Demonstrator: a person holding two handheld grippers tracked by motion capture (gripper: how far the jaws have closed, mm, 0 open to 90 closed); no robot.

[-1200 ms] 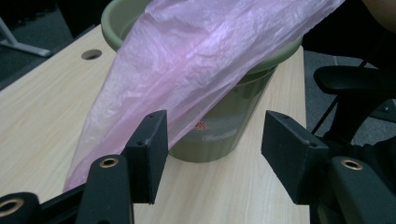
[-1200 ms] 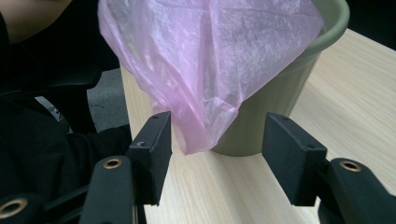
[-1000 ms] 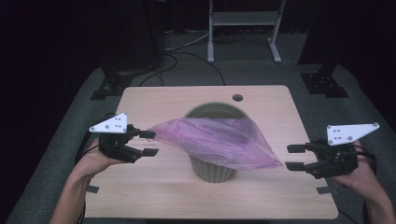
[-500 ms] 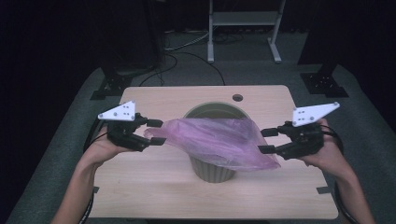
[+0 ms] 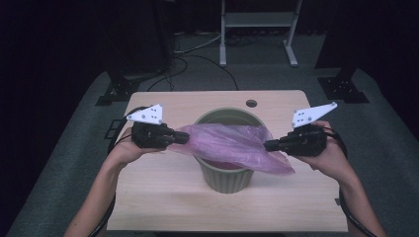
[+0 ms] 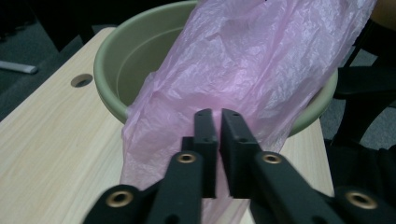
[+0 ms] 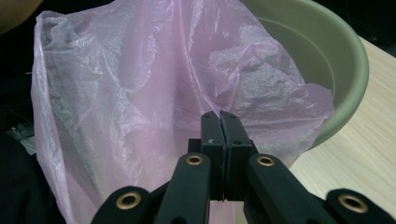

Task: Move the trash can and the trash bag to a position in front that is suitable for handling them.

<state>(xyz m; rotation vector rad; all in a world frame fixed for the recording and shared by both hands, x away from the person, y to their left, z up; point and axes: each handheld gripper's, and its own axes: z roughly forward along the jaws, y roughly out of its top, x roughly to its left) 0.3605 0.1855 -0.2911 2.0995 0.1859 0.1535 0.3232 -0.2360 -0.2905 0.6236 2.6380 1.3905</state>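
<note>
A pale green bin [image 5: 225, 174] stands in the middle of the wooden table [image 5: 163, 197]. A thin pink plastic bag [image 5: 227, 143] lies stretched across its mouth, its right end drooping past the rim. My left gripper [image 5: 185, 139] is shut on the bag's left end, just left of the rim. My right gripper [image 5: 267, 145] is shut on the bag's right side. In the left gripper view the jaws [image 6: 218, 116] pinch the bag [image 6: 243, 56] in front of the bin [image 6: 107, 65]. In the right gripper view the jaws [image 7: 219, 116] are pressed together on the bag [image 7: 140, 70] beside the bin [image 7: 341, 60].
A round hole [image 5: 251, 103] sits near the table's far edge. Behind the table are a metal stand [image 5: 257, 19], floor cables [image 5: 197, 54] and two black stand bases [image 5: 118, 91] [image 5: 343, 89]. Bare tabletop lies in front of the bin.
Both hands moved inward toward the bin. The right gripper, open and away from the bag a second ago, has shut on its right side. The bag now bunches over the bin.
</note>
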